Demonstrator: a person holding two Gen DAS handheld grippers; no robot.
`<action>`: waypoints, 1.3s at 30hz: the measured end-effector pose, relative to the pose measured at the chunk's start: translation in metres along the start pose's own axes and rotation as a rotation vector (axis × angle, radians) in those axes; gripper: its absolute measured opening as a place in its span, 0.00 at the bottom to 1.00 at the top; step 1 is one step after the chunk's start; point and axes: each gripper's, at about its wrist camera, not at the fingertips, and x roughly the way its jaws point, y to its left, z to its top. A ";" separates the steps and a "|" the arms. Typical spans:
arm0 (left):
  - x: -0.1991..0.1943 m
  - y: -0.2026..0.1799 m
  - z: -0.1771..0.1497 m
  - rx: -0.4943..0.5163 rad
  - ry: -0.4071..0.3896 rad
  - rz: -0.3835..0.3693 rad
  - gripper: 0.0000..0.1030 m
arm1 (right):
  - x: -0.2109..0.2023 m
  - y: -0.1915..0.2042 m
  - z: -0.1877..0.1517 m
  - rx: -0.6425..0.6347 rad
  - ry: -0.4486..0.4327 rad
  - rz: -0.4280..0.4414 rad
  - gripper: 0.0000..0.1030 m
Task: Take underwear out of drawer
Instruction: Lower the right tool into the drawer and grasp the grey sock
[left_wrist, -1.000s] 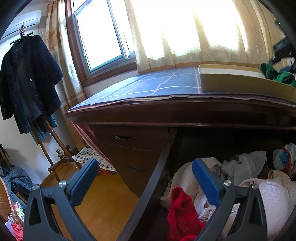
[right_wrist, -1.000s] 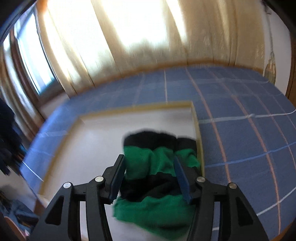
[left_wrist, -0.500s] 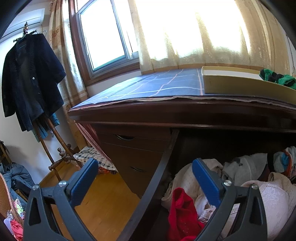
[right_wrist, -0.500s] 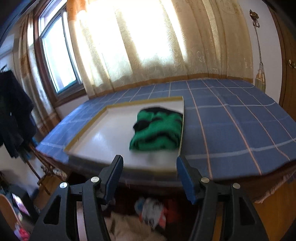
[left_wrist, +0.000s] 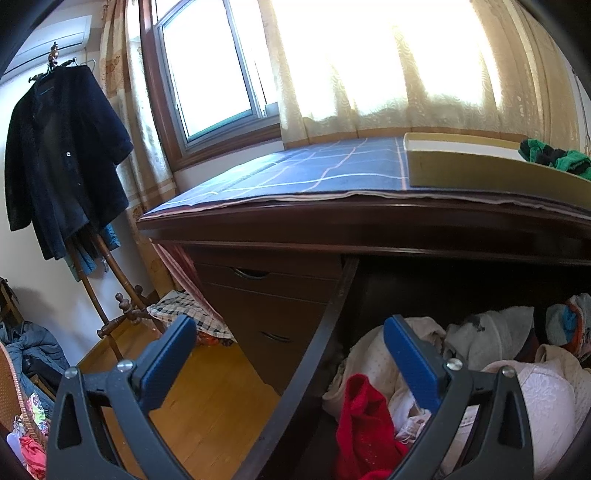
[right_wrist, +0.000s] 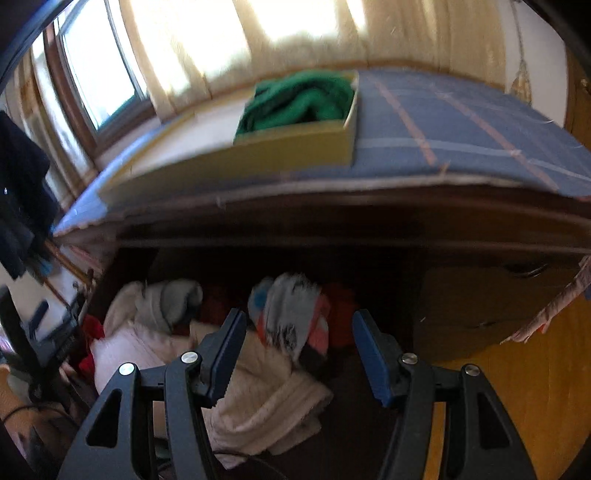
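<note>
The open drawer (left_wrist: 325, 332) under the desk is packed with clothes: a red piece (left_wrist: 364, 417), a white lacy one (left_wrist: 535, 398) and a grey-and-orange patterned one (right_wrist: 291, 314) on cream fabric (right_wrist: 266, 398). My right gripper (right_wrist: 298, 321) hovers open over the patterned piece without touching it. Its jaws have just been opening and nothing is gripped between them. My left gripper (left_wrist: 290, 328) is open and straddles the drawer's left wall, also holding nothing. A green-and-black pair of underwear (right_wrist: 299, 98) lies in the yellow tray (right_wrist: 295, 147) on the desk.
A blue checked cloth (left_wrist: 314, 173) covers the desk below a curtained window. Closed side drawers (left_wrist: 273, 295) stand left of the open one. A dark jacket (left_wrist: 62, 162) hangs on a wooden coat stand over the wood floor (left_wrist: 207, 387).
My right gripper has pulled back from the tray and dropped in front of the desk, over the open drawer. The green underwear stays in the tray. The left gripper has not moved.
</note>
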 end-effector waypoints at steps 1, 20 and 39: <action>0.000 0.000 0.000 0.003 0.003 -0.003 1.00 | 0.005 0.002 0.000 -0.009 0.023 0.003 0.61; -0.001 0.000 0.000 -0.001 0.003 -0.013 1.00 | 0.085 0.033 0.012 -0.176 0.248 -0.081 0.61; 0.000 -0.002 0.000 0.003 0.000 -0.004 1.00 | 0.056 0.014 0.005 -0.068 0.201 -0.009 0.31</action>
